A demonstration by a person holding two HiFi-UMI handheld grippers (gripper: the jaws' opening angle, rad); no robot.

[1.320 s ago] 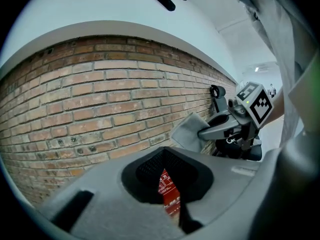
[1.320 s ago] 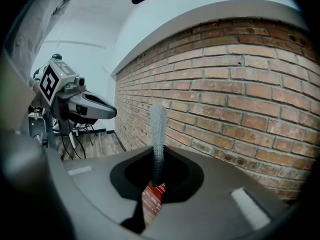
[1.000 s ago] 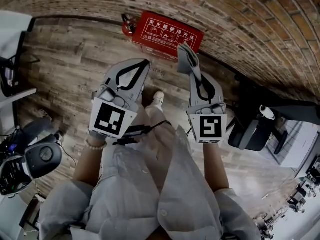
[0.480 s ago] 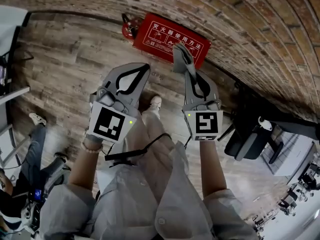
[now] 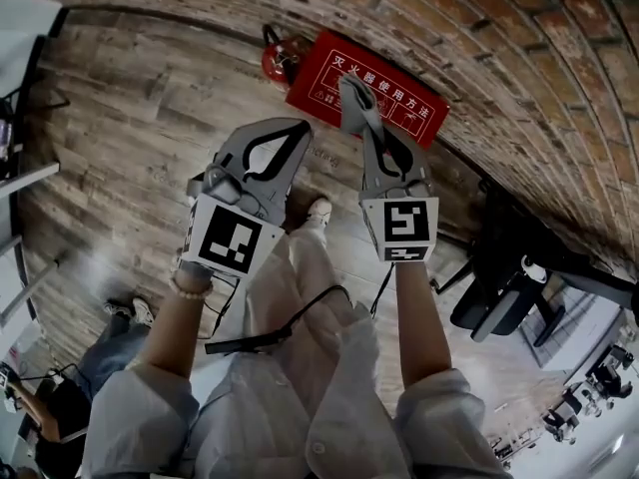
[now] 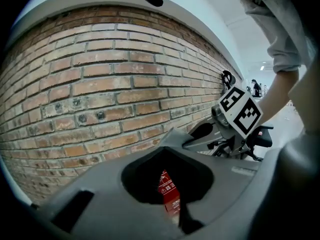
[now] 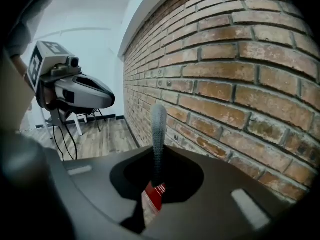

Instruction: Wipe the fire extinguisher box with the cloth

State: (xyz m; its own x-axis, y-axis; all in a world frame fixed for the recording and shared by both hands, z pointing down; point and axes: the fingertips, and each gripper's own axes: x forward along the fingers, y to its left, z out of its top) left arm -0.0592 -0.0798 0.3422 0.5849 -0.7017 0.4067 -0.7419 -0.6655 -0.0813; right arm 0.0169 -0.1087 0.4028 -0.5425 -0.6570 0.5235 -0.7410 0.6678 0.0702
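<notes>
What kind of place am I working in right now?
Probably an indoor office or workshop: a red-brown brick wall, a weathered wood-plank floor, a black office chair, and a red fire extinguisher box with white print at the foot of that wall.

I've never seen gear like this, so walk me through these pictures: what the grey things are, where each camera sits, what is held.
No robot: a person holds two grey two-jaw grippers. The head view looks down from the person's head onto both, above a wood floor. The other two views ride on the grippers and look along their jaws. The left gripper is shut and empty. The right gripper is shut on a grey cloth. By the brick wall stands the red fire extinguisher box, an extinguisher beside it.
</notes>
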